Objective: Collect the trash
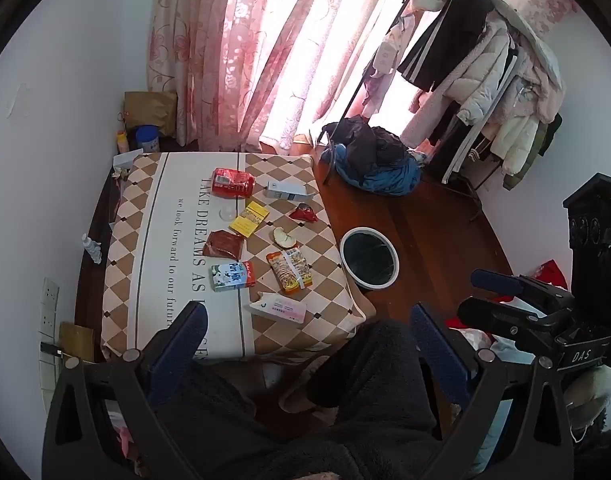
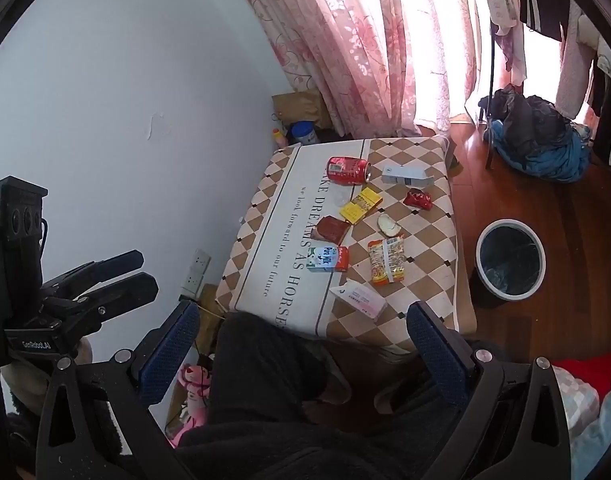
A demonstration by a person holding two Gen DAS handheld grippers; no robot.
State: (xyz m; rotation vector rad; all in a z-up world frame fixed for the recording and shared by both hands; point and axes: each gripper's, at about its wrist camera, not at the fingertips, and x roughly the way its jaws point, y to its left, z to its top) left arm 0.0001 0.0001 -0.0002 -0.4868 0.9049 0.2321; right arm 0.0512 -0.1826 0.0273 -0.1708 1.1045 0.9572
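Observation:
Trash lies on a low table with a checked cloth (image 1: 145, 240) (image 2: 273, 240): a red can (image 1: 232, 182) (image 2: 348, 169), a white-blue box (image 1: 287, 191), a red wrapper (image 1: 304, 213), a yellow packet (image 1: 249, 219), an apple piece (image 1: 283, 238), an orange snack packet (image 1: 291, 271) (image 2: 386, 266), a milk carton (image 1: 232, 276) and a pink-white box (image 1: 279, 307) (image 2: 359, 298). A white-rimmed bin (image 1: 371, 286) (image 2: 509, 295) stands on the floor to the table's right. My left gripper (image 1: 309, 340) and right gripper (image 2: 305, 340) hover open and empty before the table's near edge.
A person's dark-trousered legs (image 1: 365, 380) and slippers lie below both grippers. A heap of clothes (image 1: 369, 160) and a loaded clothes rack (image 1: 485, 80) stand on the wooden floor at the right. Pink curtains hang behind. Wall sockets (image 2: 197, 272) and small jars sit left of the table.

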